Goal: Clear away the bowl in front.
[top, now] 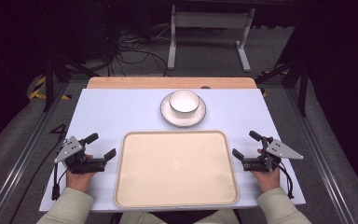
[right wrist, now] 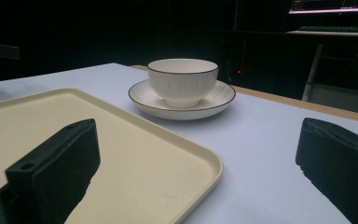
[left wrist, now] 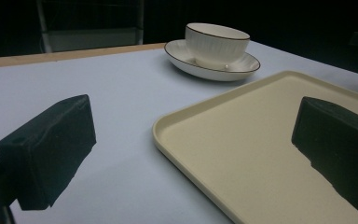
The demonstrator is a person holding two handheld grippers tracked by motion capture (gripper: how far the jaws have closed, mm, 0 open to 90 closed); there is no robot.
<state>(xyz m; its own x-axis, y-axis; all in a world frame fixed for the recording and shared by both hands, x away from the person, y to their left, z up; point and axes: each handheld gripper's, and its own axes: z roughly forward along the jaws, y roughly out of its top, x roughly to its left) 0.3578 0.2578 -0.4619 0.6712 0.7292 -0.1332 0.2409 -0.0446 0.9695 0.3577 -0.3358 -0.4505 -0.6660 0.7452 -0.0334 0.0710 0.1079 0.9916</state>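
Work in hand: moving the bowl (top: 184,101) and its saucer (top: 183,116) onto the tray (top: 175,169) looks like the job, judging from the layout; nothing is gripped yet.
Bowl: white, ribbed, dark-rimmed, upright on the saucer at the far middle of the table (top: 112,112), just beyond the tray's far edge and apart from it.
Tray: cream, rectangular, bare, lying flat between the two grippers.
Left gripper (top: 100,146): released, jaws spread wide with nothing between them; it rests on the table just beside the tray's left edge, one jaw over the tray corner in the left gripper view.
Right gripper (top: 247,144): released as well, jaws wide and empty, just beside the tray's right edge, aimed toward the bowl.
Risk, loose stack: the bowl merely sits on the saucer, so lifting the saucer by one rim point would likely tilt it and let the bowl slide off.
Risk, thin rim: a glazed edge pinched off-centre may slip from the pads.
Risk, tray lip: a low carry could catch the raised edge and jolt the crockery.
Risk, crossing arms: both grippers converging on the bowl could knock each other.
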